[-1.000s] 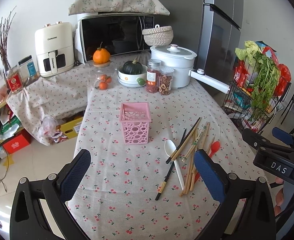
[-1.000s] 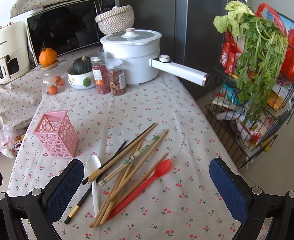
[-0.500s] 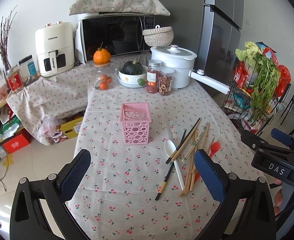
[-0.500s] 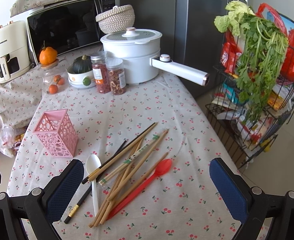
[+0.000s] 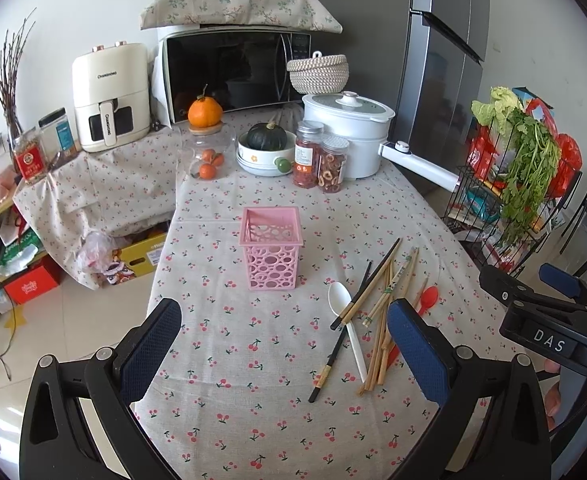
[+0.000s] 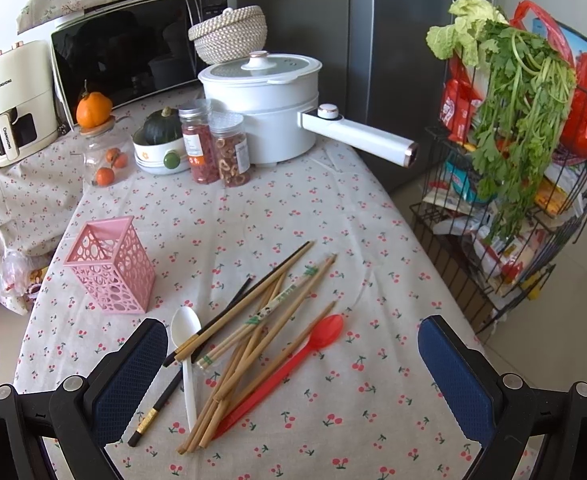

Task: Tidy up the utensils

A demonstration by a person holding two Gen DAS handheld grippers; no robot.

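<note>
**A:** Begin at the grippers. How do they stand?

**B:** The right gripper (image 6: 289,376) is held above the near edge of the tabletop (image 6: 317,200), its two blue pads spread wide with nothing between them. The left gripper (image 5: 285,352) is likewise spread apart and empty, held over the bare cloth to the left of the pile.

**A:** And where do the utensils lie from the right gripper?

**B:** Directly ahead and slightly left of its centre line. The bundle of wooden chopsticks (image 6: 261,320) lies loose and crossed, long axes running from near-left to far-right. A dark chopstick (image 6: 197,352) follows much the same diagonal at the left edge of the pile. The white spoon (image 6: 185,344) lies under the chopsticks, bowl away from the gripper, handle pointing back toward it. The red spoon (image 6: 293,356) lies along the right flank of the pile, bowl at the far end.

**A:** The receptacle?

**B:** The pink holder (image 6: 113,268) stands upright and apparently empty, beyond and to the left of the pile, apart from it.

**A:** Which arm is nearer?

**B:** The right, by judgement: the pile sits between its pads in view, whereas in the left wrist view the pile lies off toward the right pad. A grasp across the diagonal would likely need the gripper turned so its pads close square to the sticks' length.
</note>
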